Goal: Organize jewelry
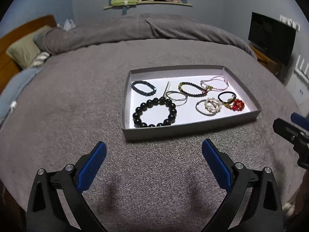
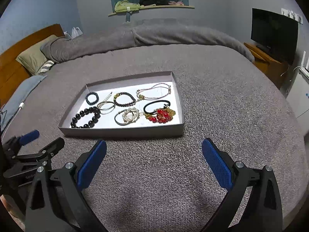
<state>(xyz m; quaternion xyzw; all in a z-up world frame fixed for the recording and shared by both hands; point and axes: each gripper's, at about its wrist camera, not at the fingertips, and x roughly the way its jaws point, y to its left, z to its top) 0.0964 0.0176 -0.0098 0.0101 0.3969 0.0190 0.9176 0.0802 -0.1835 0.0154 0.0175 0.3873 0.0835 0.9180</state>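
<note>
A shallow grey tray (image 1: 173, 132) (image 2: 123, 132) with a white floor lies on the grey bed. In it lie several pieces: a large black bead bracelet (image 1: 154, 112) (image 2: 85, 117), a dark blue bead bracelet (image 1: 143, 88) (image 2: 92, 98), a dark bead bracelet (image 1: 192, 89) (image 2: 124, 99), a pink cord bracelet (image 1: 214, 83) (image 2: 154, 93), a pearl piece on a silver bangle (image 1: 209, 106) (image 2: 128, 117), a black hair tie (image 1: 227, 97) (image 2: 156, 106) and a red bead piece (image 1: 237, 105) (image 2: 162, 115). My left gripper (image 1: 154, 150) and right gripper (image 2: 154, 150) are open and empty, just in front of the tray.
A grey blanket (image 1: 77, 116) covers the bed. Pillows (image 1: 25, 48) and a wooden headboard (image 1: 9, 38) are at the left. A television (image 1: 270, 36) on a wooden stand is at the right. A shelf with clothes (image 1: 146, 0) is on the far wall.
</note>
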